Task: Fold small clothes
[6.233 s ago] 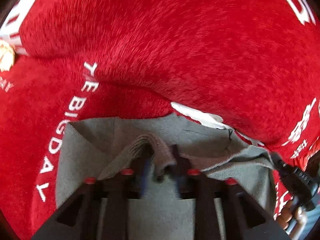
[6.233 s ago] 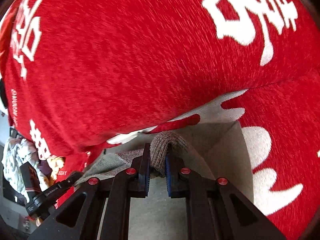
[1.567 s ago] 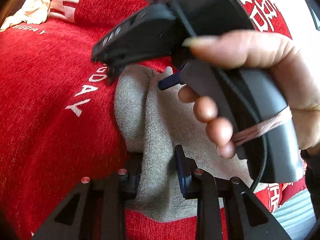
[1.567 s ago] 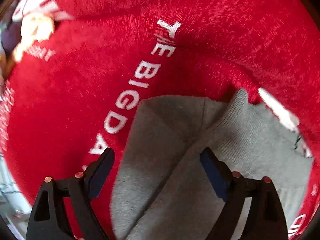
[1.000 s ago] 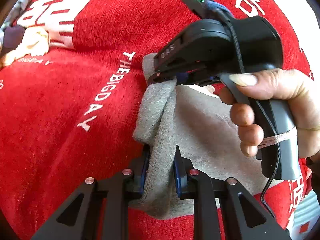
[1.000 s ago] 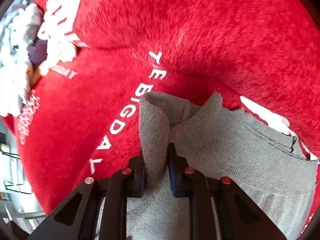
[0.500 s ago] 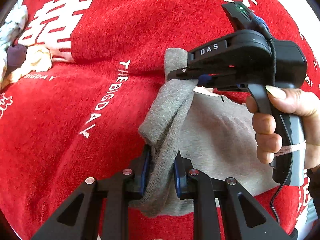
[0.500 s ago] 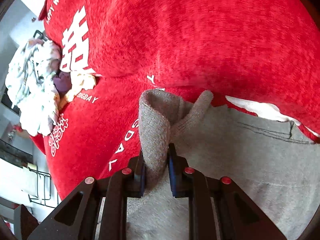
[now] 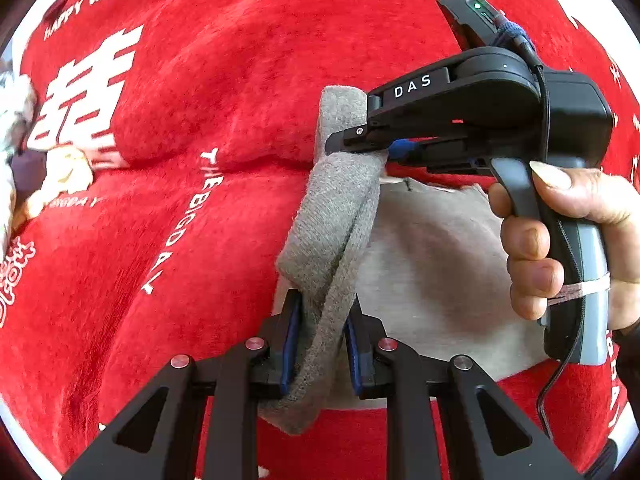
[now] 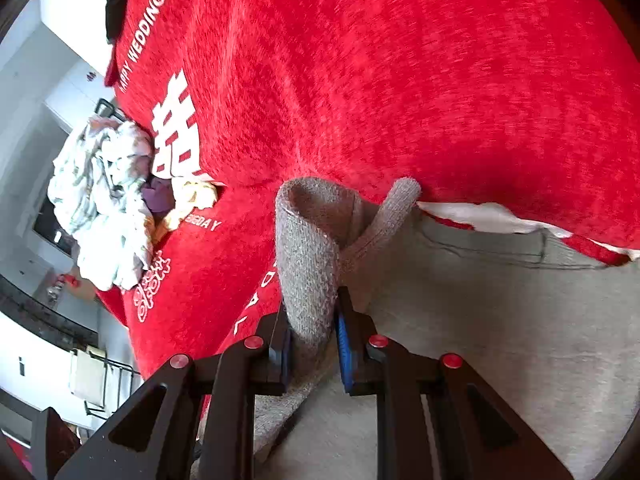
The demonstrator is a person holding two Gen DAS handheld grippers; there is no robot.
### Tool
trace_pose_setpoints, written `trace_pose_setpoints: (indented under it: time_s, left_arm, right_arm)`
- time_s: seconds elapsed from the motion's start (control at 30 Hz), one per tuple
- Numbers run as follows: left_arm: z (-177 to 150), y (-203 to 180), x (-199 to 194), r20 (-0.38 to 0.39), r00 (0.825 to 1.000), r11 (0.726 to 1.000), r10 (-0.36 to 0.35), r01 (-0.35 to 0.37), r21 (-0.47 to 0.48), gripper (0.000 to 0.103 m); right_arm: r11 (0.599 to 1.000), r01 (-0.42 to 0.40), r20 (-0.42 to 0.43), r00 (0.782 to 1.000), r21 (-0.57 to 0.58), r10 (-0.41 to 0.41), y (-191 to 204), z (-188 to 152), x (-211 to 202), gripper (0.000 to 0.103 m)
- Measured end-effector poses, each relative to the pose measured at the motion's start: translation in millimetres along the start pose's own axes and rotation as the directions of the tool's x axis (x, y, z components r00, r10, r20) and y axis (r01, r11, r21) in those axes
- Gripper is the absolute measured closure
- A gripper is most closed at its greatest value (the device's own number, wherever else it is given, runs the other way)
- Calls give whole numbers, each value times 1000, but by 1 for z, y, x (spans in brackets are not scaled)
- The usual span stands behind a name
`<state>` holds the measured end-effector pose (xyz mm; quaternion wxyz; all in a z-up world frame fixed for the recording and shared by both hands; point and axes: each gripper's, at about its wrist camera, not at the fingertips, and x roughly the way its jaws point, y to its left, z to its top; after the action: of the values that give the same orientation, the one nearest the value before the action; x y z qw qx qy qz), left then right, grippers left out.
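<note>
A heap of pale clothes point(image 10: 104, 204) sits at the left edge of the red blanket point(image 9: 168, 208). The left gripper point(image 9: 322, 344) is clenched on a bunched ribbed edge of the grey garment point(image 9: 432, 264), which lies toward the blanket's right part. The right gripper point(image 9: 356, 148), held by a hand point(image 9: 568, 240), pinches the same raised edge farther along.

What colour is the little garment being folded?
Plain grey knit garment, clearest in the right wrist view, lying on the red cloth.
</note>
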<state>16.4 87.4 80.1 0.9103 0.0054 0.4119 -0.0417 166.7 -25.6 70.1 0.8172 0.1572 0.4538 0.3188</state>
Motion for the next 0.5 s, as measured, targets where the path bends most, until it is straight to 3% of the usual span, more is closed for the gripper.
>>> trace_pose_setpoints:
  time_s: [0.27, 0.5]
  left_arm:
    - [-7, -64, 4, -1, 992, 987, 127, -126, 104, 81]
    - [-6, -105, 2, -1, 994, 983, 112, -111, 144, 81]
  right_arm:
    - [1000, -21, 35, 999, 7, 21, -34, -15, -33, 83]
    - [999, -42, 80, 996, 30, 39, -65, -22, -62, 83]
